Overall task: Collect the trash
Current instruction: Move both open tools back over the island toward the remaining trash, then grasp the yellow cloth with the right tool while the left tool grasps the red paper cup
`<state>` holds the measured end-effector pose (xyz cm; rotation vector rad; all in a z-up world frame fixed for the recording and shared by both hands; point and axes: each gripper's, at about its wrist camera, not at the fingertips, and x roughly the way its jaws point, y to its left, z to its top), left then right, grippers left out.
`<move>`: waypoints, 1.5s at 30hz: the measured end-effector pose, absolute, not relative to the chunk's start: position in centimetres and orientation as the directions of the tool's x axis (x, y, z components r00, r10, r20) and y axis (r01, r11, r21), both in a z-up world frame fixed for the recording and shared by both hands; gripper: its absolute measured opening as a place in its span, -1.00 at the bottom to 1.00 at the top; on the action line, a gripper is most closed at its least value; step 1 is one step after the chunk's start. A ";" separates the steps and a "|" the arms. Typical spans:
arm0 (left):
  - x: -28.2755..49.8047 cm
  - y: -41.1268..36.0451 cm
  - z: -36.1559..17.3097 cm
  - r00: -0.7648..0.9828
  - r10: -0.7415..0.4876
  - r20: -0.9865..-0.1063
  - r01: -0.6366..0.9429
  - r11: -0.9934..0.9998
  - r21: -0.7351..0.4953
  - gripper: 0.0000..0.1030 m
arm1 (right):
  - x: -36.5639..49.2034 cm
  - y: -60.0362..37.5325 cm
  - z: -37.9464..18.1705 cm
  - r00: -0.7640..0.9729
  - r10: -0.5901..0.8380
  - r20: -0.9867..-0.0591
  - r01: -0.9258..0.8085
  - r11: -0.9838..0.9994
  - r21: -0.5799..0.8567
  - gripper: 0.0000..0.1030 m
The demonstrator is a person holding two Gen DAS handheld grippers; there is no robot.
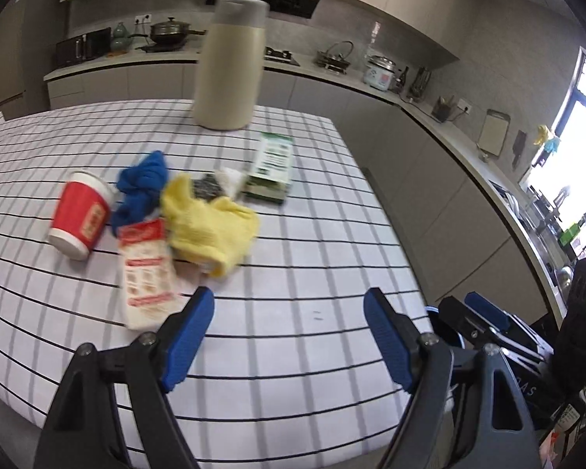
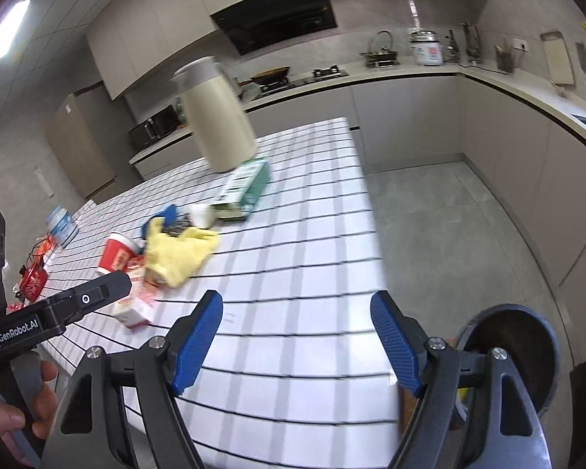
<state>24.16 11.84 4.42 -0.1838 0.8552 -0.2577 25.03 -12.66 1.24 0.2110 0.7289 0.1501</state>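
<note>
1. Two grippers, both yours, hover over the near edge of a checked tablecloth [image 1: 301,242]: the left gripper [image 1: 289,336] with its blue pads spread wide and nothing between them, the right gripper [image 2: 296,338] likewise wide and empty.
2. Trash sits in a cluster toward the table's middle: a red paper cup [image 1: 83,219] lying on its side with a yellow label (its characters too blurred to read), a red-and-white printed packet [image 1: 146,273] just beside it, and a green-and-white carton [image 1: 272,166] lying flat behind.
3. A blue cloth [image 1: 142,185] and a yellow cloth [image 1: 211,226] touch the packet and each other.
4. A tall beige jug [image 1: 230,66] stands upright behind the carton.
5. "GenRobot.AI" reads in white on the left gripper's black body in the right wrist view, a hand [image 2: 39,398] gripping its handle.
6. A dark round bin [image 2: 515,355] sits low beside the table's near right corner.
</note>
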 end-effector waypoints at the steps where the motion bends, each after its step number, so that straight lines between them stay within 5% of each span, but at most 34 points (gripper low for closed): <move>1: 24.4 12.7 4.4 0.631 -0.291 -0.719 0.143 0.955 -0.261 0.56 | 25.5 -11.2 1.3 0.736 0.209 -0.644 -0.067 0.969 0.238 0.55; 21: 30.4 27.6 2.2 0.652 -0.213 -0.728 0.033 0.967 -0.254 0.56 | 33.1 3.4 -0.1 0.705 0.211 -0.677 -0.101 0.975 0.198 0.55; 45: 36.8 30.3 -2.5 0.575 -0.229 -0.785 0.034 0.966 -0.258 0.56 | 40.7 7.4 -4.9 0.629 0.183 -0.756 -0.061 0.981 0.186 0.55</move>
